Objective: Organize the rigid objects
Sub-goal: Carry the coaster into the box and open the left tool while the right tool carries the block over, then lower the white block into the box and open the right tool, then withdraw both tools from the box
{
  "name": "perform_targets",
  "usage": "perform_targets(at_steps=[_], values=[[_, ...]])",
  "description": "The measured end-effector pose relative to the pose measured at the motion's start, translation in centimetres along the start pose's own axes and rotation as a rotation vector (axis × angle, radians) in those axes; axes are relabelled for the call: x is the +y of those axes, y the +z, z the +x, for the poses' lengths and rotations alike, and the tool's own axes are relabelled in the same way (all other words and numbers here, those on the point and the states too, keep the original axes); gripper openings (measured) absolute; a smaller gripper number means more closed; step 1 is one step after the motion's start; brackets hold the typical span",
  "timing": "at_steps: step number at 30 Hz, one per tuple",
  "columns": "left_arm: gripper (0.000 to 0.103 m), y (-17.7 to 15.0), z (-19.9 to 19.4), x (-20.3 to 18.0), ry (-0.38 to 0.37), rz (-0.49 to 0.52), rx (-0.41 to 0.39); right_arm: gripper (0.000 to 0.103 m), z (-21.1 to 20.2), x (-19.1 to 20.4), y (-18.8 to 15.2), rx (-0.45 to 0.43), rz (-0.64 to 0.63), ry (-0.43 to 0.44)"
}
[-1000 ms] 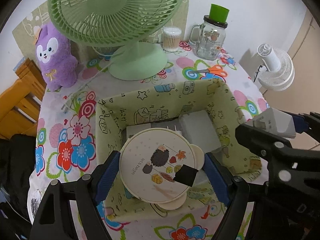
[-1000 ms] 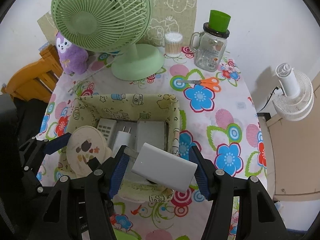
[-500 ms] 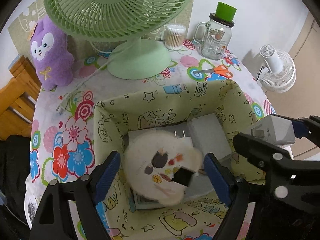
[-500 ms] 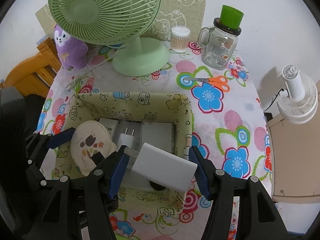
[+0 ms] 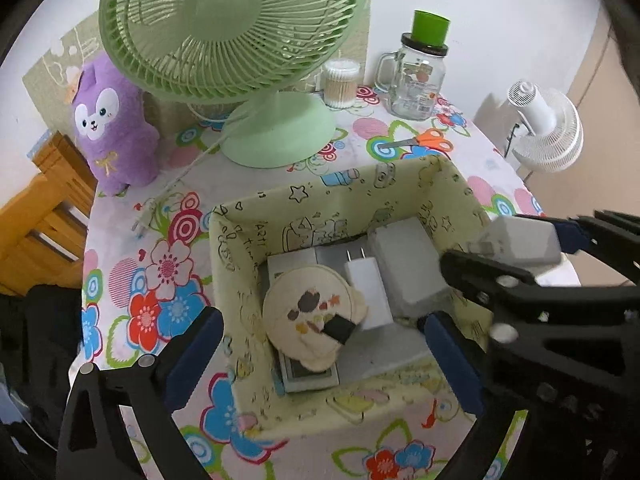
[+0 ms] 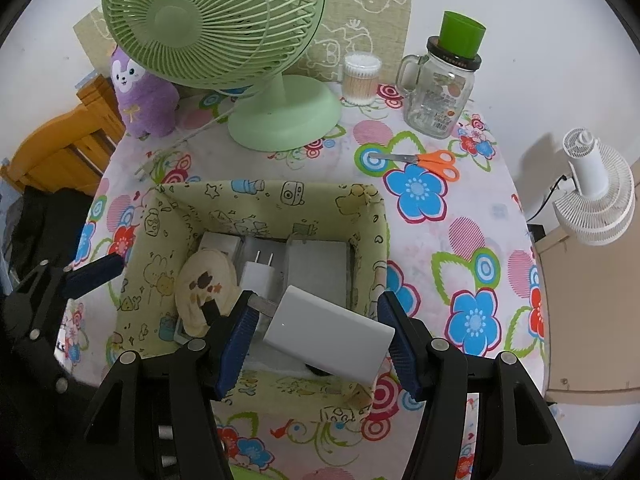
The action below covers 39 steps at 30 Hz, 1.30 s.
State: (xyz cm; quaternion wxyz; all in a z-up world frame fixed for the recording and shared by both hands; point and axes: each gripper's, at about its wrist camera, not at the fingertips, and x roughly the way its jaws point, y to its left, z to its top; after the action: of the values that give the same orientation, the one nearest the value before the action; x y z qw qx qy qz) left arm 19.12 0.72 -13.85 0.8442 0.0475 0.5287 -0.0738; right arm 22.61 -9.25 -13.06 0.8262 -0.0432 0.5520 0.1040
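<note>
Covering the table, a floral cloth (image 6: 460, 208) ran to white walls; right gripper (image 6: 316, 332) clenched a charger (image 6: 328, 336) lying crosswise, left gripper (image 5: 320, 344) opening, empty.

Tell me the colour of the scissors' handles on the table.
Orange, on the scissors lying on the flowered tablecloth beyond the fabric box; the right wrist view shows them best.

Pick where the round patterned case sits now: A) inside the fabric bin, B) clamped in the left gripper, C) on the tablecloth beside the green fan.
A: the round case lies in the fabric bin on other items, untouched by the opening left gripper.
</note>
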Motion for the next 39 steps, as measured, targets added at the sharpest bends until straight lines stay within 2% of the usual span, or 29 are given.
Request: perform_targets(at_steps=[6, 10, 25, 28, 30, 31, 39], values=[[0.103, -1.0, -0.8, -0.2, 0.014, 0.021, 0.014, 0.064, 0.2, 1.0, -0.7, 0.007, -0.016, 0.018], [0.103, -1.5, -0.7, -0.1, 0.006, 0.007, 0.075, 0.064, 0.8, 1.6, -1.2, 0.022, -0.019, 0.032], [0.103, -2.5, 0.2, 0.1, 0.010, 0.028, 0.128, 0.065, 4.0, 3.0, -2.3, 0.090, 0.035, 0.097], [0.103, -2.8, 0.4, 0.3, 0.000, 0.031, 0.134, 0.068, 4.1, 3.3, -2.4, 0.090, 0.017, 0.108], [0.103, -2.9, 0.4, 0.3, -0.002, 0.030, 0.137, 0.082, 4.0, 3.5, -2.4, 0.072, -0.002, 0.095], [0.103, -2.9, 0.4, 0.3, -0.002, 0.031, 0.136, 0.084, 3.8, 3.5, -2.4, 0.067, -0.007, 0.094], [0.103, -2.8, 0.0, 0.1, -0.009, 0.037, 0.121, 0.087, 2.9, 2.7, -2.7, 0.060, 0.011, 0.076]])
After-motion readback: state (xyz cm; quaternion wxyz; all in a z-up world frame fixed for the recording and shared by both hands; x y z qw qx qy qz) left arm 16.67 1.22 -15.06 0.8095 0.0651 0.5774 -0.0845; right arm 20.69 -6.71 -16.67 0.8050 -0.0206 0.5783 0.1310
